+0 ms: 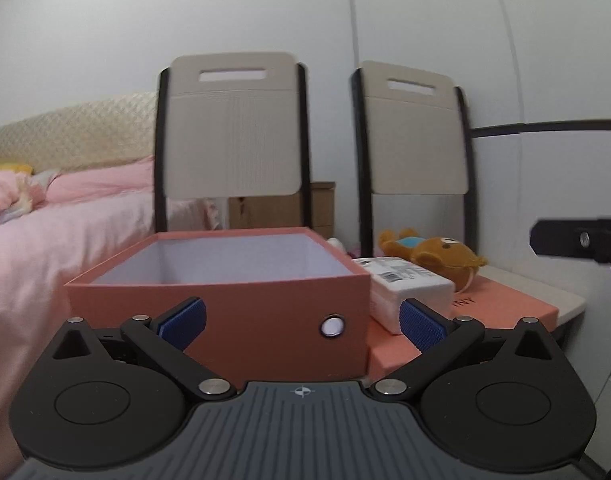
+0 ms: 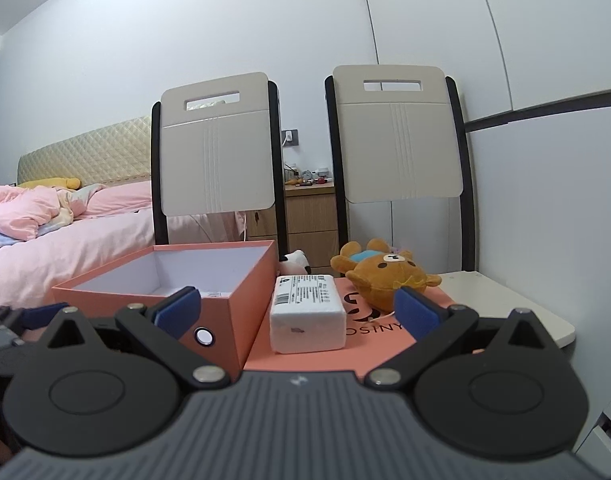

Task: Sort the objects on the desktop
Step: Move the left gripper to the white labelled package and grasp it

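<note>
Chairs (image 2: 217, 152) stand behind salmon box (image 2: 225, 280), white packet (image 2: 307, 316), plush bear (image 2: 385, 276).

The left tool (image 1: 301, 320) is held level, pointing forward, its two black fingers spread wide with blue ribbed pads (image 1: 187, 318) facing inward and nothing between them. The right tool (image 2: 297, 310) sits likewise, level and spread wide, blue pads (image 2: 415, 310) bare. In the left view, the right tool's black tip shows at the far right edge.
</note>
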The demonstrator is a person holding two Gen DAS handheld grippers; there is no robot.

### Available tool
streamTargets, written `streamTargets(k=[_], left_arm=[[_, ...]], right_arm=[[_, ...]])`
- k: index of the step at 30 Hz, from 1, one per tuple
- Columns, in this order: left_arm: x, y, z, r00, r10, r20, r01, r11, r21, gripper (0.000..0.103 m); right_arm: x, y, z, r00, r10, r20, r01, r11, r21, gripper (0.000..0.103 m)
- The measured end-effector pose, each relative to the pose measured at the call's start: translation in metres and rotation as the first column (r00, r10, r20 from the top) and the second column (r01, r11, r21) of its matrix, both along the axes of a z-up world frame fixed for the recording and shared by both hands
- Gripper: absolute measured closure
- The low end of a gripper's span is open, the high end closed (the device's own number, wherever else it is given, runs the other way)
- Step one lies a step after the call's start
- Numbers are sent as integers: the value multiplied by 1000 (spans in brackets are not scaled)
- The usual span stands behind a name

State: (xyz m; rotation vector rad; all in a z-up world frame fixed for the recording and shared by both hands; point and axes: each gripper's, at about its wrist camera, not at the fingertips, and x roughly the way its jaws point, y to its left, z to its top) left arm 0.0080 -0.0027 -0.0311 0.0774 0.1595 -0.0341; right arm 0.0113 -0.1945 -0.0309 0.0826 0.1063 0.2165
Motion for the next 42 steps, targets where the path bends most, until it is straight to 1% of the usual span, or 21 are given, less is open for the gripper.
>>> streamTargets(k=[2, 5, 7, 10, 14, 18, 25, 31, 35, 38, 40, 42], left_arm=[[1, -9, -7, 1000, -3, 18, 2, 1000, 18, 0], [2, -19, -13, 998, -33, 57, 35, 999, -36, 0], [3, -30, -16, 996, -24, 84, 29, 998, -57, 0], [10, -53, -19, 994, -32, 109, 39, 998, -56, 0], [28, -89, -22, 993, -59, 105, 62, 998, -22, 0], [59, -114, -28, 994, -40, 103, 42, 999, -18, 0], [112, -145, -41, 999, 13, 51, -14, 1000, 17, 0], [147, -151, -50, 992, 127, -18, -128, 992, -19, 0], [161, -153, -54, 987, 157, -45, -159, 987, -37, 0], [175, -150, -57, 979, 182, -95, -190, 979, -78, 0], [185, -148, -59, 970, 203, -132, -215, 972, -91, 0], [189, -148, -60, 967, 215, -134, -229, 969, -98, 0]], right_arm=[[-6, -7, -1, 1000, -12, 15, 12, 1000, -2, 0], [-9, -20, -3, 1000, -9, 4, 9, 1000, 24, 0], [-12, -29, -3, 1000, -20, 7, 19, 999, 36, 0], [-18, -43, -4, 999, -34, 18, 33, 998, 59, 0], [-27, -64, -4, 998, -58, 35, 55, 995, 81, 0], [-34, -88, -7, 997, -75, 33, 70, 991, 110, 0], [-40, -115, -15, 997, -77, 5, 76, 991, 108, 0], [-40, -118, -21, 997, -71, -31, 73, 995, 72, 0], [-38, -118, -24, 997, -67, -49, 69, 996, 53, 0], [-38, -119, -25, 996, -73, -54, 76, 996, 55, 0], [-38, -120, -25, 995, -77, -57, 80, 995, 59, 0], [-37, -118, -26, 995, -78, -61, 81, 995, 53, 0]])
